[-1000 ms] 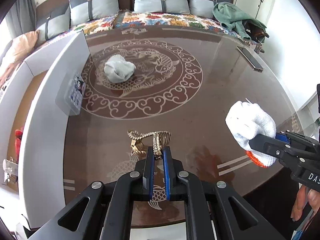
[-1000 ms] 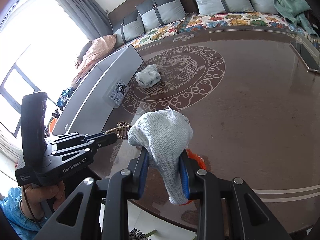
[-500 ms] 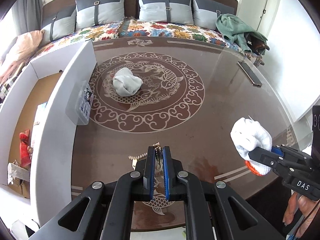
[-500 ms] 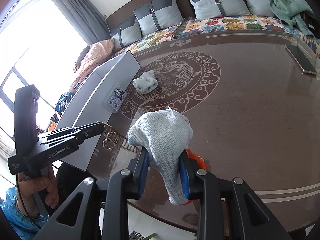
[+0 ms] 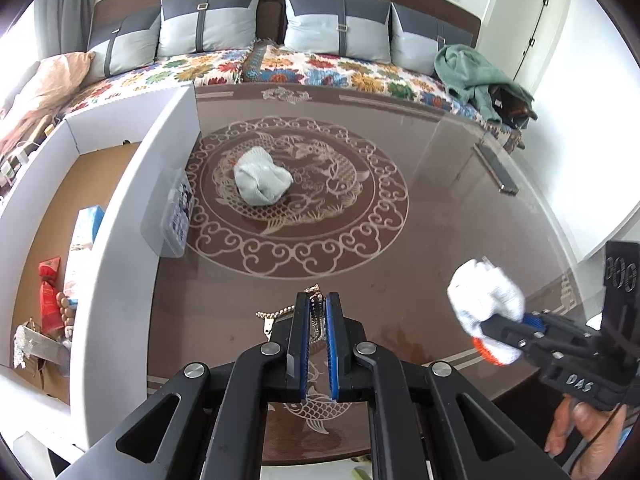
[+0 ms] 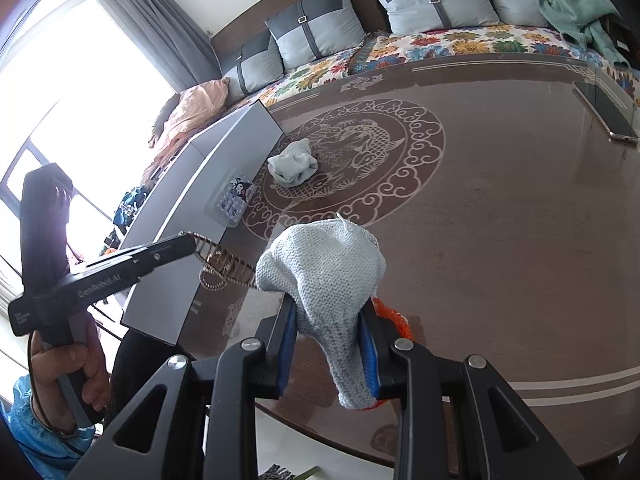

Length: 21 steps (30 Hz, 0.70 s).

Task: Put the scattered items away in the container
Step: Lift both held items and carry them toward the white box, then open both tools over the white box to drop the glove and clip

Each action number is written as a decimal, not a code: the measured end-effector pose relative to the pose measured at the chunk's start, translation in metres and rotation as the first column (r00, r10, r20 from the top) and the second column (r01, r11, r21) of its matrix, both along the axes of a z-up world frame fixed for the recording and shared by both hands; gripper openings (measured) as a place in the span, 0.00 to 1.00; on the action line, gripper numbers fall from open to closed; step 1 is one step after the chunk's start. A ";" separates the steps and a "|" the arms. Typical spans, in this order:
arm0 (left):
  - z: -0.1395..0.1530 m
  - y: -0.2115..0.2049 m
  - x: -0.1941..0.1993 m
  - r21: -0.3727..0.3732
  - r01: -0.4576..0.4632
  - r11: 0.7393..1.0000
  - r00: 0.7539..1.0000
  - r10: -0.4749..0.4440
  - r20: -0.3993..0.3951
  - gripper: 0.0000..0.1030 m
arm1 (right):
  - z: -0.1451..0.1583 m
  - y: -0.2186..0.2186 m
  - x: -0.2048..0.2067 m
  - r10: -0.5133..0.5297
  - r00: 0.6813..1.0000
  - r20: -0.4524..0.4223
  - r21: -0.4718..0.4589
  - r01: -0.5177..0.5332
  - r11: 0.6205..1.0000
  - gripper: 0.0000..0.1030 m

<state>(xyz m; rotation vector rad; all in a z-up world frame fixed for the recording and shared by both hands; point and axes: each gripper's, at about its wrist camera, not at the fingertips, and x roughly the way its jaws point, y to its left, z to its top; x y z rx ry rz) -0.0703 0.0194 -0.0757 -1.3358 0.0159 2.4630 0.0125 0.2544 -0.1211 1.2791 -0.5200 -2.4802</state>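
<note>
My left gripper (image 5: 316, 304) is shut on a gold chain (image 5: 276, 314) and holds it above the brown table (image 5: 440, 216); the chain (image 6: 222, 266) hangs from it in the right wrist view. My right gripper (image 6: 330, 320) is shut on a white knit glove with an orange cuff (image 6: 324, 276), held over the table's near edge; it also shows in the left wrist view (image 5: 486, 304). Another balled white glove (image 5: 262, 180) lies on the fish pattern. The white cardboard box (image 5: 120, 216) stands open at the left, with several items inside.
A clear plastic case (image 5: 170, 220) leans against the box's outer wall. A phone (image 5: 496, 168) lies at the table's far right. A sofa with cushions (image 5: 336, 24) and a green cloth (image 5: 476, 76) runs behind the table.
My left gripper has lifted the gold chain off the table and pulled back and up. The right gripper keeps hold of the glove and has hardly moved.
</note>
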 end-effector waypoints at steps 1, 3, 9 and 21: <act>0.005 -0.003 0.000 0.008 -0.004 1.000 1.000 0.004 -0.009 0.07 | 0.002 -0.003 -0.002 0.005 1.000 -0.004 0.001 -0.005 1.000 0.28; 0.018 -0.013 -0.002 0.027 -0.014 1.000 0.999 0.015 -0.031 0.07 | 0.007 -0.010 -0.006 0.018 1.000 -0.017 0.000 -0.018 1.000 0.28; 0.065 -0.070 -0.010 0.096 -0.093 0.991 0.989 0.103 -0.105 0.07 | 0.042 -0.053 -0.030 0.101 0.991 -0.087 -0.003 -0.101 0.995 0.28; 0.098 -0.255 -0.052 0.028 -0.353 0.935 0.927 0.353 -0.130 0.07 | 0.096 -0.264 -0.125 0.414 0.897 -0.156 -0.002 -0.419 0.908 0.28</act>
